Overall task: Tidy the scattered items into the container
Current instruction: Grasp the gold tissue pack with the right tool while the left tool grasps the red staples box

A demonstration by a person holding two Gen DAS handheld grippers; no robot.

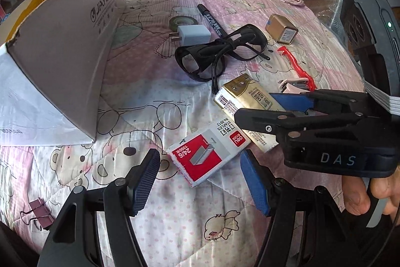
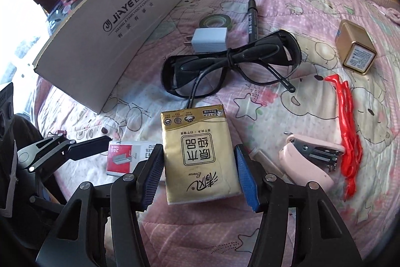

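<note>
The right gripper [image 2: 197, 173] is spread wide around the gold tissue pack [image 2: 200, 154], low in the frame. The left gripper [image 1: 200, 179] is released by the red-and-white staple box [image 1: 208, 157]. The grey cardboard box [image 2: 110, 41] stands upper left.

You get bright daylight from a blown-out window [image 2: 15, 24] at the left, sheen on the quilt [image 1: 175, 116], soft shadows, and heavy fisheye bending with black corners.
</note>
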